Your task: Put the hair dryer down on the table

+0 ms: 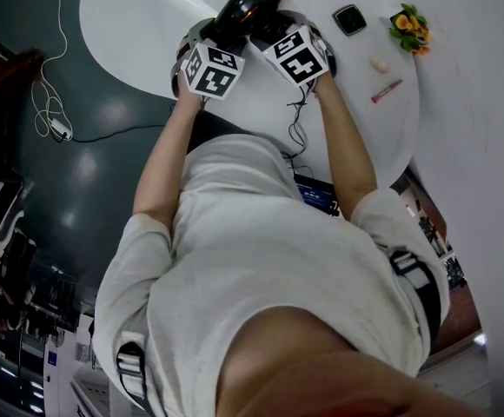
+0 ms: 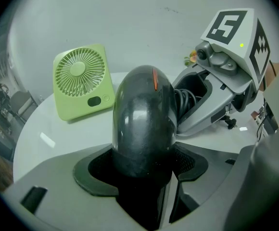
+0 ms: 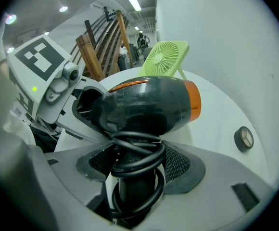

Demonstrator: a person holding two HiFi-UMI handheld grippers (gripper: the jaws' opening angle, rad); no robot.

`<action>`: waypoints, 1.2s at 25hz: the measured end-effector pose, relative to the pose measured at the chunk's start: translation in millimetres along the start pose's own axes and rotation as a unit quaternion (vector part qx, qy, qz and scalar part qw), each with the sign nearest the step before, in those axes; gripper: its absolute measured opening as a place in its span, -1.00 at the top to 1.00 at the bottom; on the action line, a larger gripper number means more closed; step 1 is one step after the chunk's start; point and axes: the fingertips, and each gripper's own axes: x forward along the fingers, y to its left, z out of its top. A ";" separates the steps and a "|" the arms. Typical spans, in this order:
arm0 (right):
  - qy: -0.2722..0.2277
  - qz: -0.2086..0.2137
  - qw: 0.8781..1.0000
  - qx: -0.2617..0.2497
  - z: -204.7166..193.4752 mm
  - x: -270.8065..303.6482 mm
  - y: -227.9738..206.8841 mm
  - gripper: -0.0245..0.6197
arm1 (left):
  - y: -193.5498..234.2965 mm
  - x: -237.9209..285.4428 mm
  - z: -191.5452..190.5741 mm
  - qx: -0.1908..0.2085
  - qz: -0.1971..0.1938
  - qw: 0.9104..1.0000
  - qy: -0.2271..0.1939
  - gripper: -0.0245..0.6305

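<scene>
The hair dryer [image 1: 248,9] is not down yet, I judge. Both claws hold it at the far part of the white desk [image 1: 130,24], so lowering and letting go remain. The left claw [image 2: 142,174] grips its dark rounded body. The right claw [image 3: 134,177] clamps the handle. Only the right gripper view shows the black cord [image 3: 135,150] wound round that handle. The head view alone shows the flowers [image 1: 408,26] at the desk's right.
</scene>
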 end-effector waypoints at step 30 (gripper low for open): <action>-0.018 -0.034 0.999 0.024 -7.4 -12.9 -1.4 0.02 | 0.7 -12.4 -14.3 0.017 0.011 0.999 -0.025 -0.08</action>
